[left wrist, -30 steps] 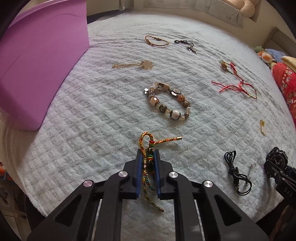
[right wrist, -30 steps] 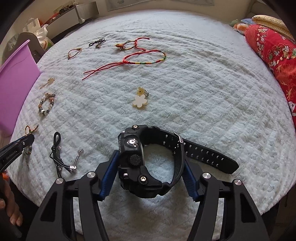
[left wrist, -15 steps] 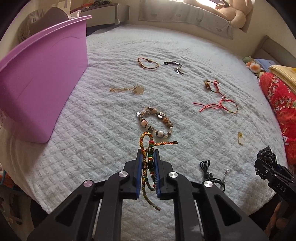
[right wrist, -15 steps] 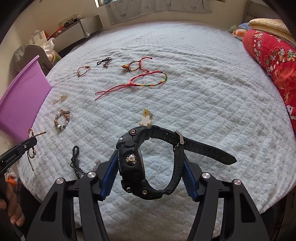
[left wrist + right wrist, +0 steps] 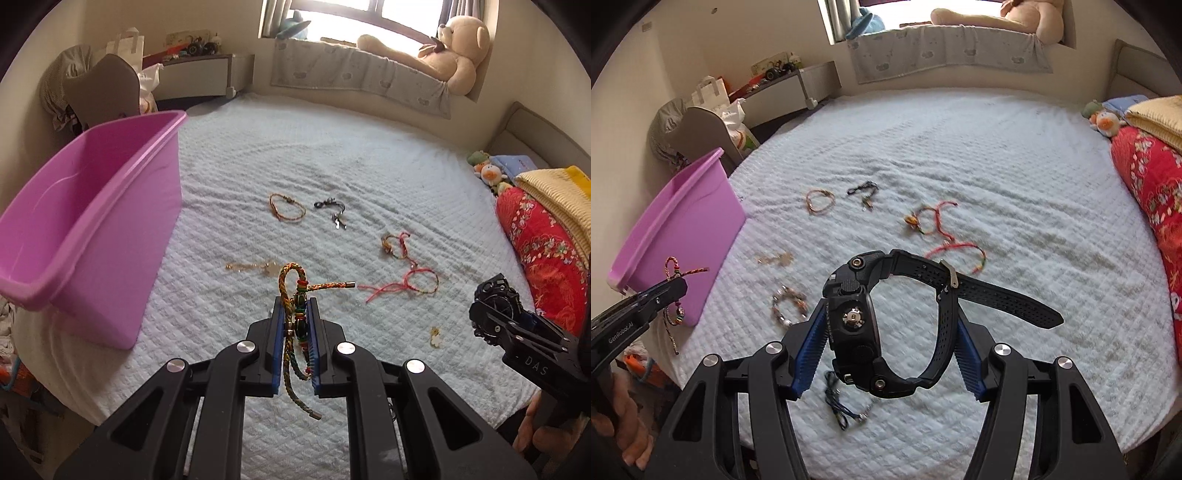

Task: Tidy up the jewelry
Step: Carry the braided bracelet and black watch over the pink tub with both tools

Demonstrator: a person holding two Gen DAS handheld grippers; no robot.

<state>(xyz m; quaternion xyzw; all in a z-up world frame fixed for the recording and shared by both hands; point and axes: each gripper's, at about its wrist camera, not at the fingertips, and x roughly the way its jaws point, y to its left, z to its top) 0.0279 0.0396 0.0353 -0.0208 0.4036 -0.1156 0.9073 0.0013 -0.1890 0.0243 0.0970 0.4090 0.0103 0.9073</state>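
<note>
A multicoloured braided cord bracelet (image 5: pixel 295 314) hangs clamped between blue pads above the bed, its loop up and a metal-tipped end dangling. A black sport watch (image 5: pixel 886 325) is held case-left with its strap buckled into a loop, the tail pointing right. A purple bin (image 5: pixel 85 236) sits open at the left bed edge.

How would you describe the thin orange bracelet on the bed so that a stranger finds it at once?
Start from the purple bin at the bed's left edge and look right, across the white blanket. The orange bracelet lies in the far row, just left of a black cord with metal charms. It alone is a plain, thin, closed orange loop.
</note>
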